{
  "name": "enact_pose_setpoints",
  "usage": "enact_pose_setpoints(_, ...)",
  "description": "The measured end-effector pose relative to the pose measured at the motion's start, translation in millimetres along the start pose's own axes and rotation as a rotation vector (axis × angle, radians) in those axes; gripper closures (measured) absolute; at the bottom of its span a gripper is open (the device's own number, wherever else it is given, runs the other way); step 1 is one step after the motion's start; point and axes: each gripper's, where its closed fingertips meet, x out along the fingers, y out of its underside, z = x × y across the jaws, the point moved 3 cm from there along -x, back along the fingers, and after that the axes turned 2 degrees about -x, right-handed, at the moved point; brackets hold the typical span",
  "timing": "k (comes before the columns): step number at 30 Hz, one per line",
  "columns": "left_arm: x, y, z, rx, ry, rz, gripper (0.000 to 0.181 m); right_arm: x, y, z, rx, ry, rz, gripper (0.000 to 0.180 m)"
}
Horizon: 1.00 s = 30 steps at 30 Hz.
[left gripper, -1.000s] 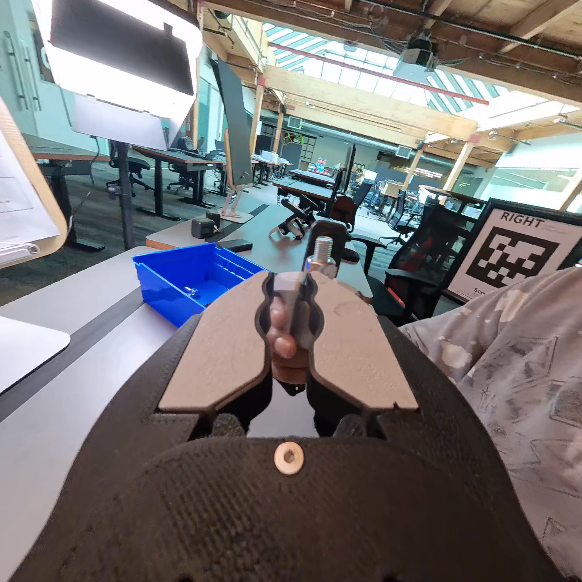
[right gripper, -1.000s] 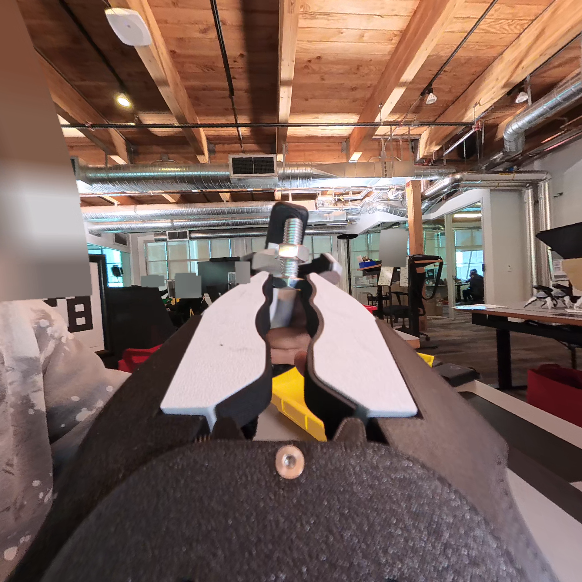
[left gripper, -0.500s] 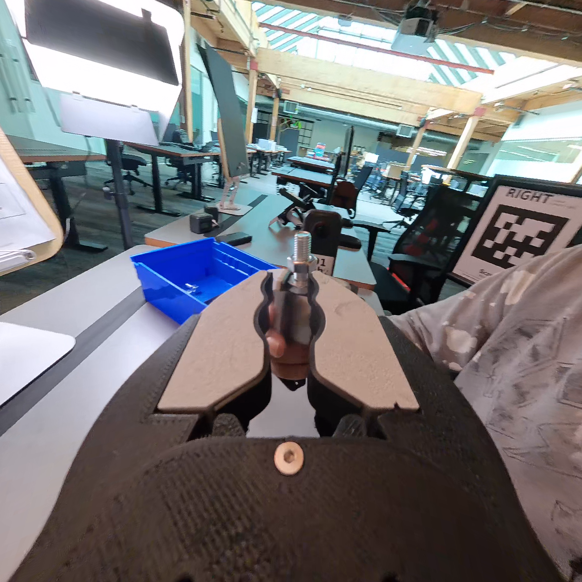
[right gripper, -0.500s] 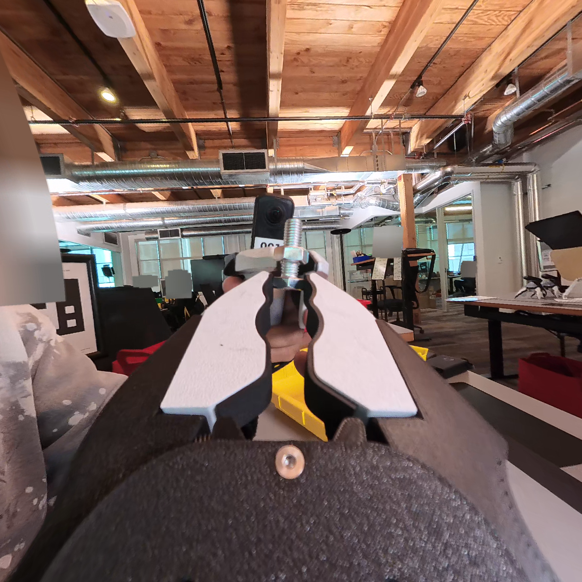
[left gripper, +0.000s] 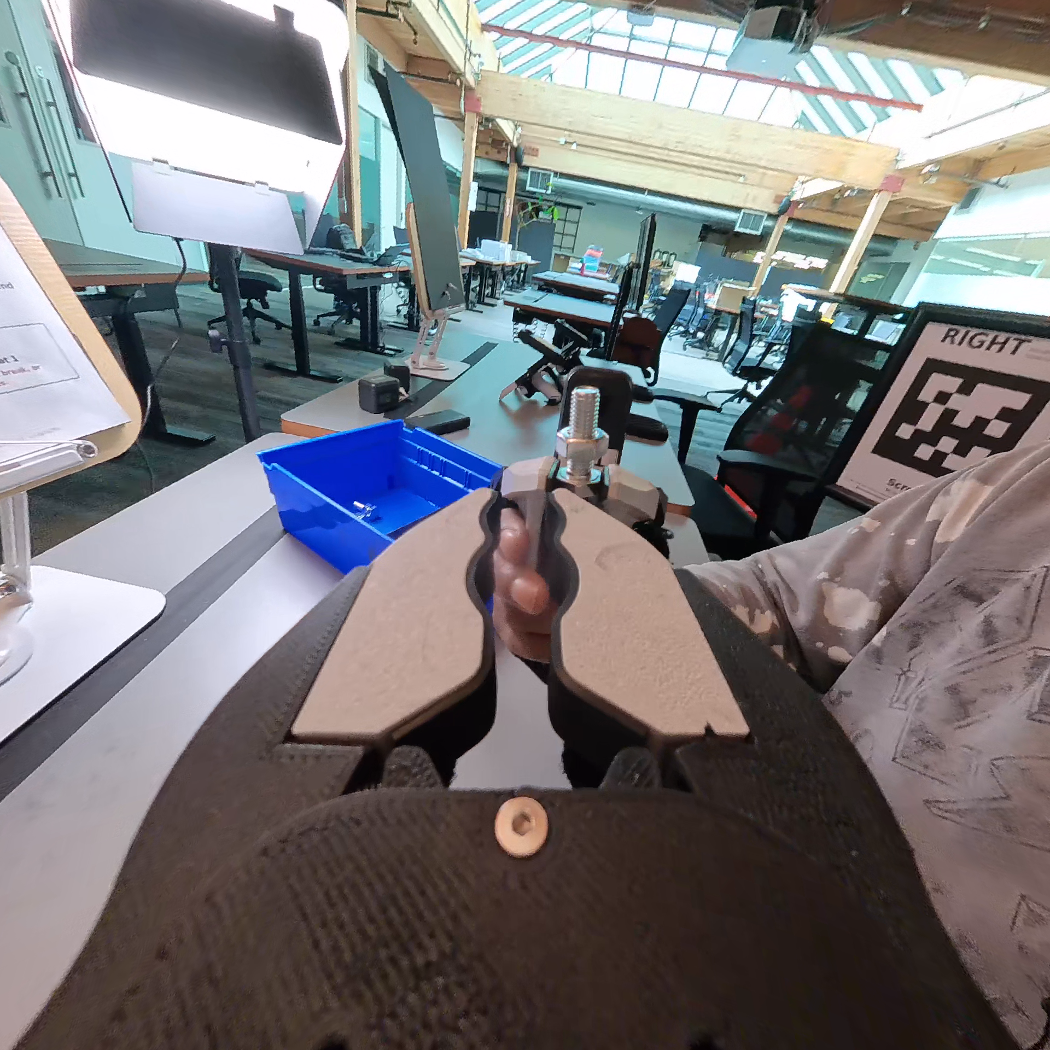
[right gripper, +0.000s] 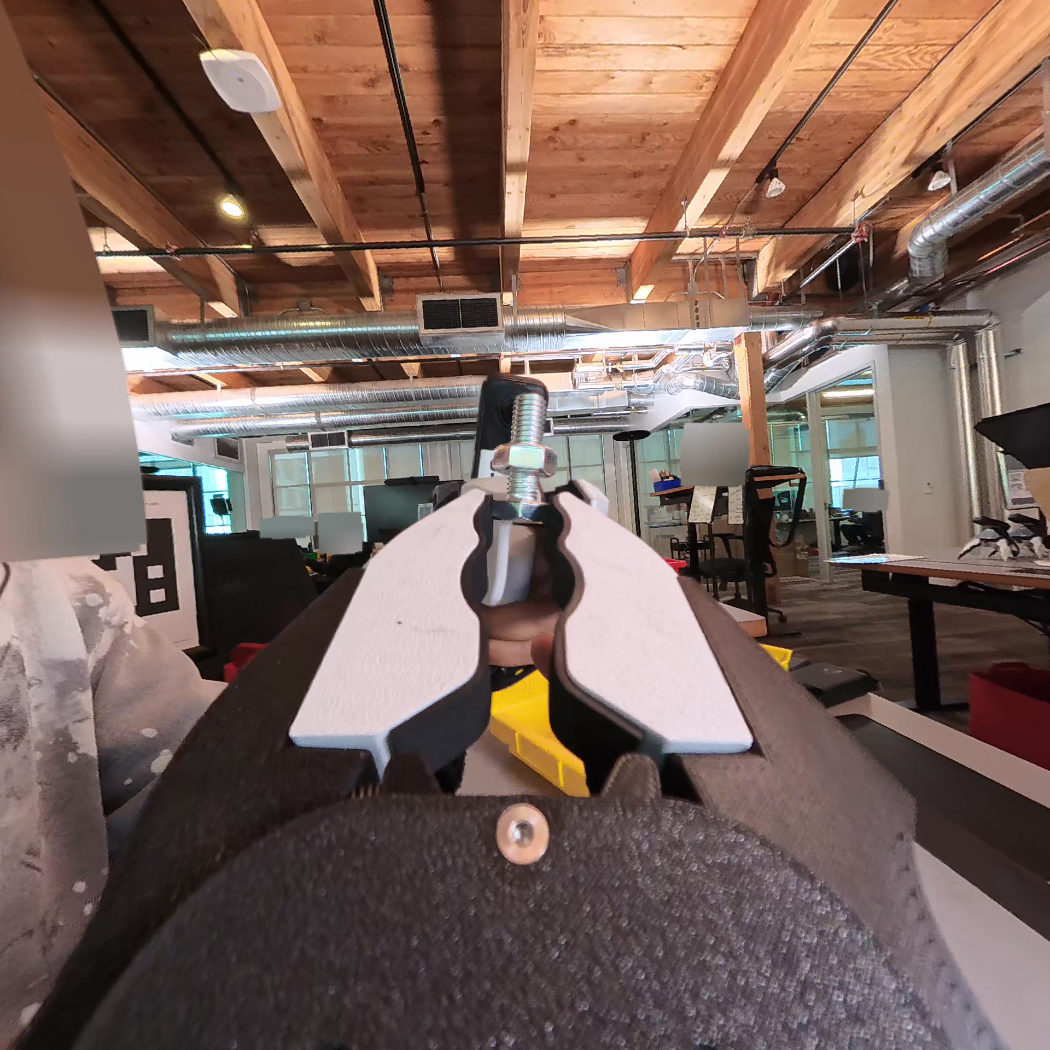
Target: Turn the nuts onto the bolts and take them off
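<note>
One table: grey, with a dark strip along it; the work is held up in the air above it.
Blue bin: seen on the table beyond the left tongs; one small metal part is lying inside.
Yellow bin: glimpsed low down between the fingers of the right tongs.
Right tongs: pressed together on the lower end of the bolt, which is held upright.
Left tongs: drawn nearly together just below the nut; whether anything is pinched cannot be told.
Bolt: silver, threaded, standing straight up from the tips of the tongs.
Nut: seated partway down the thread, apparently not gripped by either pair.
Step, as judged: the nut is to be caught across two flat sides and turned in short twists. The bolt should be kept clamped and upright, so that the thread is not crossed and nothing is dropped.
</note>
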Motion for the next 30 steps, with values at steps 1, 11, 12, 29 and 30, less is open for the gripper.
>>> enact_pose_setpoints(1,-1,-2,-1,-0.005,0.007,-0.015,0.166,0,0,-1,-0.005,0.005,0.002,0.162)
enact_pose_setpoints(11,6,5,-5,-0.013,0.052,0.013,0.167,2,9,-1,-0.015,0.011,0.049,0.162)
enact_pose_setpoints(12,7,4,-7,-0.016,0.062,0.008,0.166,2,9,-1,-0.022,0.013,0.055,0.162)
enact_pose_setpoints(29,6,-1,-14,-0.023,0.115,-0.034,0.155,3,13,0,-0.035,0.010,0.067,0.162)
enact_pose_setpoints(30,8,0,-13,-0.015,0.099,-0.025,0.157,4,13,1,-0.037,0.007,0.067,0.162)
